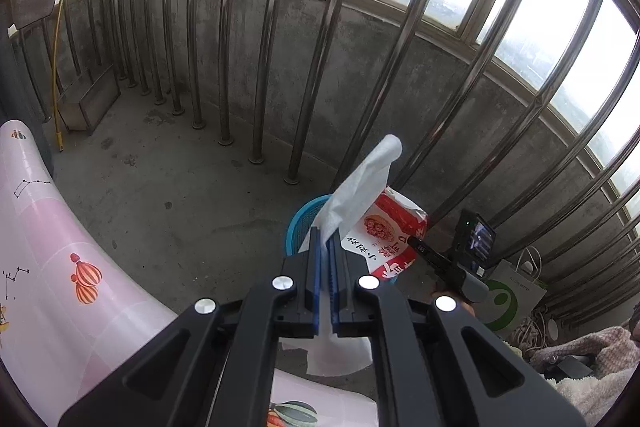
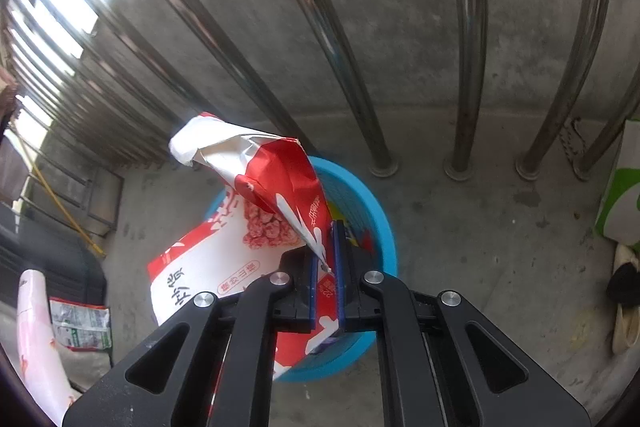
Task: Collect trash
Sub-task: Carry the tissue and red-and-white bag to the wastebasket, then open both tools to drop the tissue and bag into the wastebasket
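The left tongs [image 1: 329, 239] are clamped on a white tissue [image 1: 362, 183] that sticks up past their tips and hangs below them. The right tongs [image 2: 327, 247] stand slightly parted, a corner of the red-and-white snack bag [image 2: 240, 227] between the pads, directly over the blue bin [image 2: 372, 211] on the concrete floor [image 1: 160, 195]. Steel bars [image 2: 468, 67] rise just behind the bin; a pink-clothed table [image 1: 36, 227] sits to the left

blue bin [image 2: 376, 203] largely hidden behind snack bag [image 2: 224, 247]; bag print [image 1: 380, 251] unreadable
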Demonstrator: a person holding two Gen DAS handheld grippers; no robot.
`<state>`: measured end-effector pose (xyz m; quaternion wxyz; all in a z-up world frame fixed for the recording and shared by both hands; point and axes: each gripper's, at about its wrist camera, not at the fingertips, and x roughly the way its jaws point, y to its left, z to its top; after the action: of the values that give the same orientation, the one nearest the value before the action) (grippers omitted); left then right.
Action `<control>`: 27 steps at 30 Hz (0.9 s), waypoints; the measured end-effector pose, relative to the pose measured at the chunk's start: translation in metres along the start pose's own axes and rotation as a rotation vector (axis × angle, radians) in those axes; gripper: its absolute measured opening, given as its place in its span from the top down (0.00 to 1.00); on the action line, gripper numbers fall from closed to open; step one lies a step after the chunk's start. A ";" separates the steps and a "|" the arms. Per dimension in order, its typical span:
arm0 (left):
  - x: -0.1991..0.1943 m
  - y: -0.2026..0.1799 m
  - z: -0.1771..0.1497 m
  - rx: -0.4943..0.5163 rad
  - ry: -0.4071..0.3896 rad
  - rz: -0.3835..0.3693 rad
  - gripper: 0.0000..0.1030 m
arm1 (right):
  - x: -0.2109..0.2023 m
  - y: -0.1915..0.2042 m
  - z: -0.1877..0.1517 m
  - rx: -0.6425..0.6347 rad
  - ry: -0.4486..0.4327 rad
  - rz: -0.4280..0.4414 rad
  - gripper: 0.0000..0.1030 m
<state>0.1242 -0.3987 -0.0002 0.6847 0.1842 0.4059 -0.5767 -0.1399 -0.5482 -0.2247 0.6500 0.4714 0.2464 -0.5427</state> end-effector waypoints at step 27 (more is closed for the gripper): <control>0.194 -0.053 0.020 -0.107 0.267 -0.052 0.42 | -0.053 -0.054 -0.003 0.084 0.017 0.245 0.33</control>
<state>0.0821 -0.5516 -0.1260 0.6184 0.2117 0.5281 -0.5421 -0.2051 -0.5192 -0.2005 0.6892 0.5292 0.1693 -0.4651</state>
